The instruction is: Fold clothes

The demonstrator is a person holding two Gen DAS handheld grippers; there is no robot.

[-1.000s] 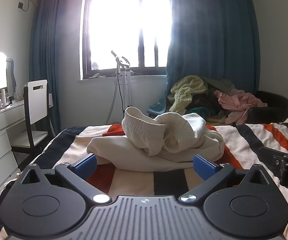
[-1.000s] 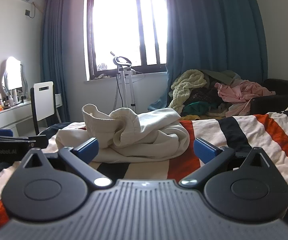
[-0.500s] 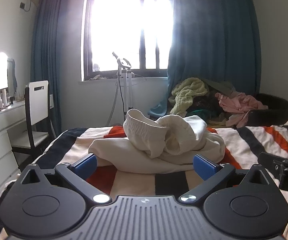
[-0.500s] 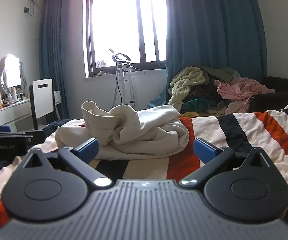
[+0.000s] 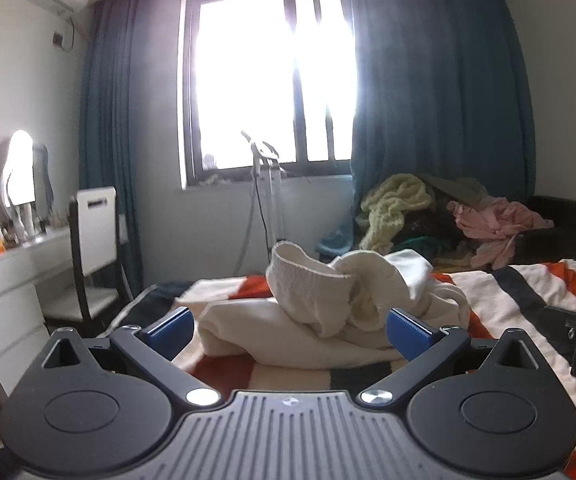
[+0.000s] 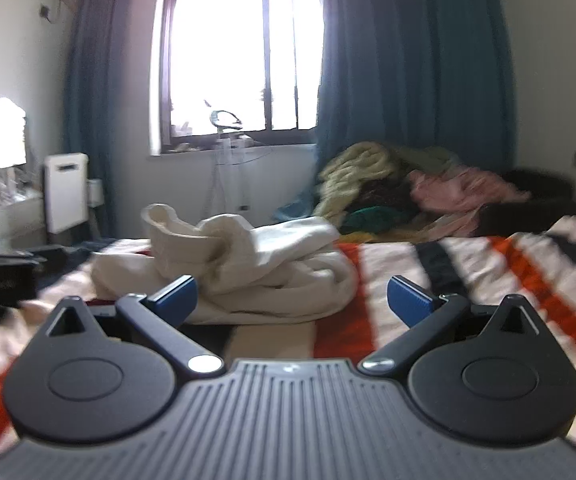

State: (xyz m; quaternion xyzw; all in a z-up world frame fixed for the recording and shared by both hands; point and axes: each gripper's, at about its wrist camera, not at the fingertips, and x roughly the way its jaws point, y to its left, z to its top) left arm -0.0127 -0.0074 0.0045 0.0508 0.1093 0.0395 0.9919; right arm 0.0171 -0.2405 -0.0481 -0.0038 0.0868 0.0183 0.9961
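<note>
Cream fleece garment [image 5: 328, 304] lies crumpled in a heap with a ribbed cuff sticking up, on the striped bed [image 5: 508, 292], toward its far edge, unfolded. My left gripper [image 5: 288, 330] has jaws spread wide and empty, just short of the heap. My right gripper [image 6: 292, 298] also spread wide, holding nothing, garment [image 6: 240, 264] beyond it. Left view is sharp and shows my right gripper's black body at the bed's right edge; right view is blurred, shows my left gripper at the left instead. Chair [image 5: 556, 220] past the far edge holds a clothes pile [image 5: 428, 212]: knitted yellow, pink.
</note>
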